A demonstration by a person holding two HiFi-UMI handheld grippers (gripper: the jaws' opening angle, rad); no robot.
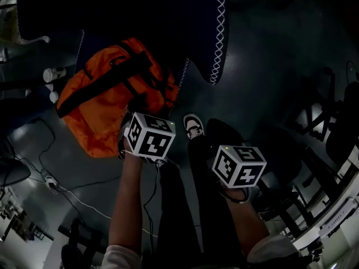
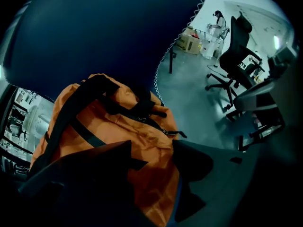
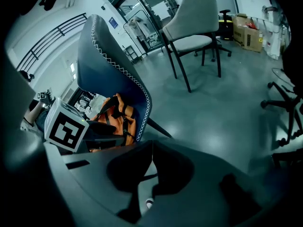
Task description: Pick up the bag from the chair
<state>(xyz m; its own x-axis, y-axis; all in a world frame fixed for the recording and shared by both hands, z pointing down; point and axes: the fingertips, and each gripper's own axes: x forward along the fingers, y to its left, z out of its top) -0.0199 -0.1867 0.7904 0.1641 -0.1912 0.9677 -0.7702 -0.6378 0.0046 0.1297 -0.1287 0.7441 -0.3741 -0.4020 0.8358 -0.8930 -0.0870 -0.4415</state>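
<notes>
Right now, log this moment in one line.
left tool: open over orange bag | right tool: shut, empty | bag: on blue chair, not lifted

**Head camera above, one camera on each pair of tongs.**
The head view looks steeply down over both. The left gripper point(image 2: 152, 149) camera sits close above the black-strapped orange fabric bag point(image 2: 118, 122). The right gripper point(image 3: 151, 148) camera, farther back, faces that same bag in the dark blue, white-stitched chair point(image 3: 111, 65).

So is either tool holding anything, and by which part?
Nothing held. The left tool is open over the orange bag; the right tool is shut, empty.
</notes>
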